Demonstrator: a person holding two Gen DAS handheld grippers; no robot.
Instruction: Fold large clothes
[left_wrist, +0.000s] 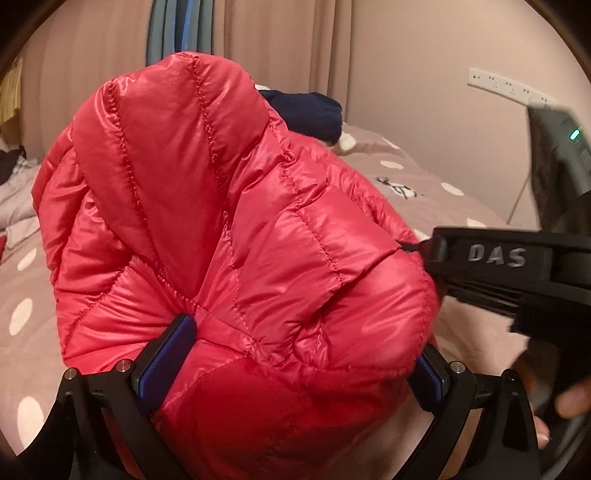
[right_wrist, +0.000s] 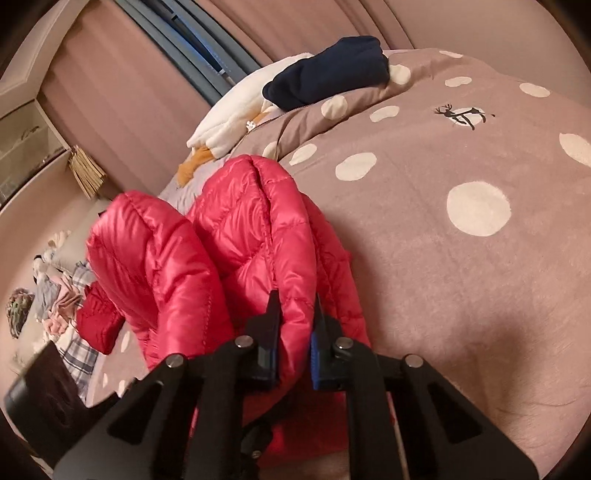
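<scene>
The glossy red quilted puffer jacket (left_wrist: 229, 229) is hanging bunched above the pink polka-dot bed (right_wrist: 461, 258), the left gripper (left_wrist: 299, 362) straddling a thick wad with wide jaws and the right gripper (right_wrist: 293, 343) pinching an edge narrowly, apparently mid-fold and needing laying flat next.

Counts, placed against the polka-dot duvet (right_wrist: 443, 280):

- 1 red quilted puffer jacket (left_wrist: 221, 221), bunched on the duvet.
- 2 two-finger grippers: left gripper (left_wrist: 299, 369) wide around a thick fold of the jacket, right gripper (right_wrist: 293, 354) pinched on a jacket edge.
- 1 folded navy garment (right_wrist: 328, 74) at the duvet's far end.
- 1 white plush toy (right_wrist: 236, 114) just beside it, with orange parts.
- 1 deer motif (right_wrist: 460, 115) printed on the duvet.
- 1 loose clothes pile (right_wrist: 62, 295) off the duvet's left side; items inside not countable.
- 1 white power strip (left_wrist: 513, 88) on the wall beyond the duvet.
</scene>
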